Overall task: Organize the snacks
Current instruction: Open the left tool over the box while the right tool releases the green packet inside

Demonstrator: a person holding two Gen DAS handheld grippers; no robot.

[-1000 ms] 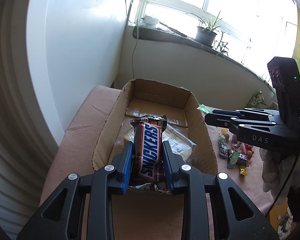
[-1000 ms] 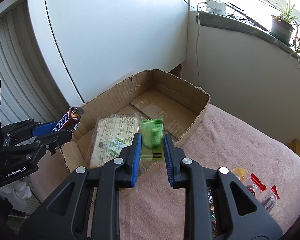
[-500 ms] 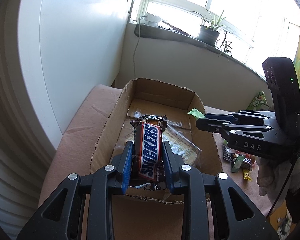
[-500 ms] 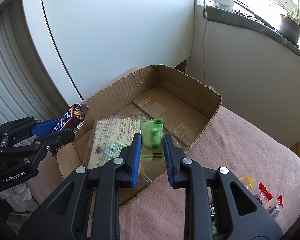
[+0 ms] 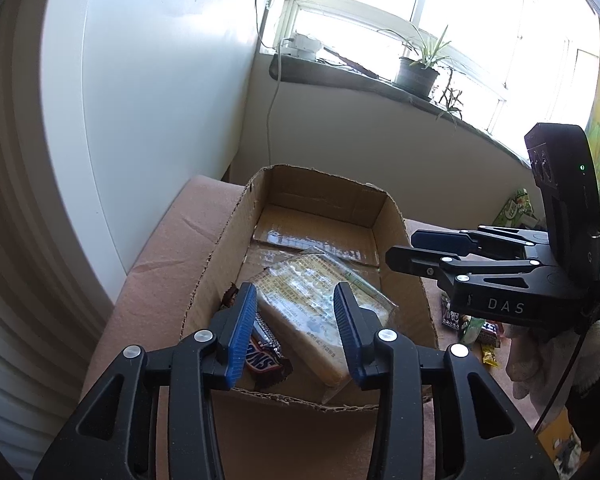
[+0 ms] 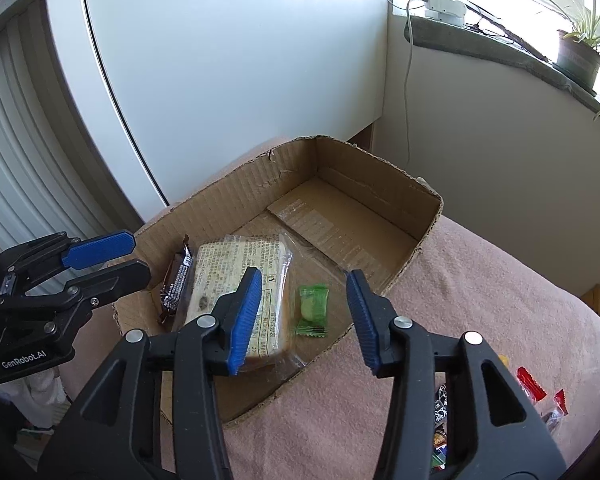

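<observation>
An open cardboard box [image 5: 216, 264] [image 6: 236, 196] stands on a pink cloth. In it lie a clear-wrapped pack of biscuits [image 5: 312, 304] [image 6: 240, 276], a Snickers bar [image 5: 264, 356] [image 6: 176, 280] along its left wall, and a small green sweet [image 6: 313, 308]. My left gripper [image 5: 296, 332] [image 6: 104, 258] is open and empty over the box's near end, above the Snickers. My right gripper [image 6: 300, 320] [image 5: 416, 250] is open and empty above the green sweet.
Several loose wrapped snacks [image 5: 476, 328] [image 6: 536, 392] lie on the pink cloth [image 6: 480, 304] to the right of the box. A white wall panel [image 6: 220, 60] stands behind the box. A windowsill holds a potted plant [image 5: 416, 72].
Both grippers have opened. The Snickers bar has dropped from my left gripper into the box, and the green sweet from my right gripper onto the box floor.
</observation>
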